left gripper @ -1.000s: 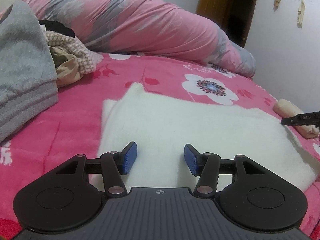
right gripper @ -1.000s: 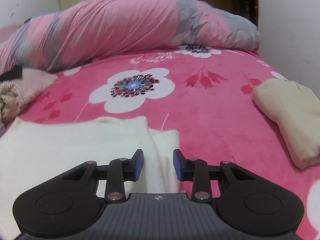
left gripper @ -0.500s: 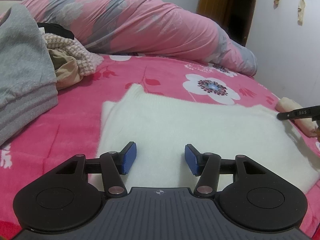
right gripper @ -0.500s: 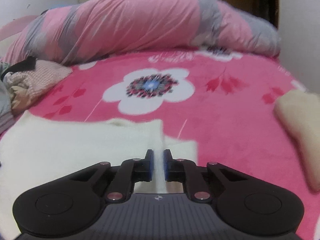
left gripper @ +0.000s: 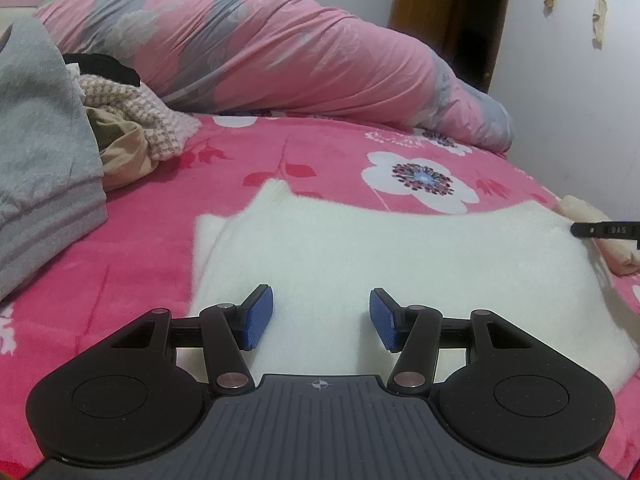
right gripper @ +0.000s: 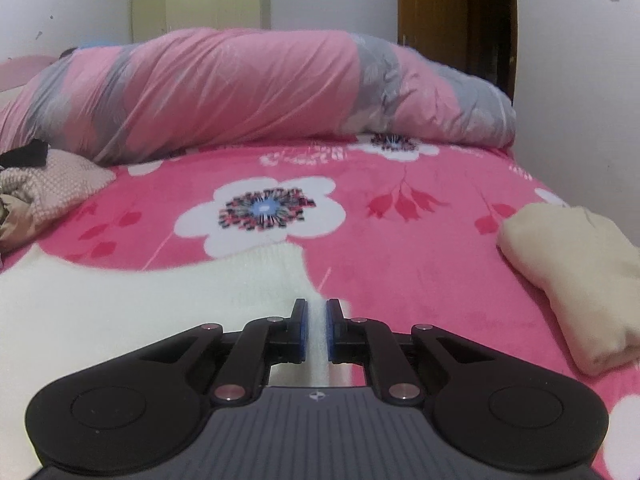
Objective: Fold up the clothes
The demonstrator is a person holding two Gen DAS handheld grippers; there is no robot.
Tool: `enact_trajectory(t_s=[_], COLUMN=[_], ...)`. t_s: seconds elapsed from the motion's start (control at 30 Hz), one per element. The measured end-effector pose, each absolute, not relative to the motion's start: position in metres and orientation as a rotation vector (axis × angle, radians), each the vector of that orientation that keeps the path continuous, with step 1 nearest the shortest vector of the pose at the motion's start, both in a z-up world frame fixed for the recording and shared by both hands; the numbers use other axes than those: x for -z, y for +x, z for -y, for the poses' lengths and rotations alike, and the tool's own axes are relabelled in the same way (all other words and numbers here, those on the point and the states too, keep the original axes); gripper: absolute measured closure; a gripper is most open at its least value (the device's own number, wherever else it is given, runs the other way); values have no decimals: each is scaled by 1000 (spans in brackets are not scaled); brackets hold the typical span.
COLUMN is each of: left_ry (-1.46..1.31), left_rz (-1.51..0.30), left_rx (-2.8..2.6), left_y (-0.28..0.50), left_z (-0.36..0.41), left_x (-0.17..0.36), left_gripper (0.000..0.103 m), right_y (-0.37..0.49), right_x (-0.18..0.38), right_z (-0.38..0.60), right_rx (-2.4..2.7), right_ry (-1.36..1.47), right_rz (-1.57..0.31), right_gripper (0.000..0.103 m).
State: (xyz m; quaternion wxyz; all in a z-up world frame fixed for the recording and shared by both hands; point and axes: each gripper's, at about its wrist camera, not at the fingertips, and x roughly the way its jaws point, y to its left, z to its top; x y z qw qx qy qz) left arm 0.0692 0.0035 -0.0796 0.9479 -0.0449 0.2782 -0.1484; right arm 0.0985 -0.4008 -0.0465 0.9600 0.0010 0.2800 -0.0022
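The white sweater (left gripper: 400,264) lies flat on the pink flowered bed (left gripper: 320,160), its long axis running crosswise in front of both tongs, left to right. At its left end, in the left wrist view, the left tongs (left gripper: 321,317) stand about half open above the near hem, one blue pad (left gripper: 258,316) close to the left edge; nothing is pinched between them. They point down and forward over the knit. At its right end, in the right wrist view, the right tongs (right gripper: 316,330) are nearly shut on a fold of the same sweater (right gripper: 140,304), right at the right-hand edge, with bare bed just beside them. So the right hand has its corner; the left is over its own but not gripping. The next move likely turns on the left tongs closing on the hem, so both ends can be carried away from the person, across the short axis. A folded cream garment (right gripper: 568,272) lies farther right, apart.
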Motion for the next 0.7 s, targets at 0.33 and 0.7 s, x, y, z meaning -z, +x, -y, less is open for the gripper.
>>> enact_trajectory(t_s=[0.33,0.7], left_ry=[-85,-163], left_rz=[-540,-643], left_rx=[281,249], left_y=[67,144], left_z=[-3,20], left_x=[75,65], left_gripper=[49,49], right_y=[86,101], right_x=[47,44], right_z=[408,396], right_rx=[66,-67], right_ry=[9,53], right_rz=[-528,-643], right_gripper=[65,74])
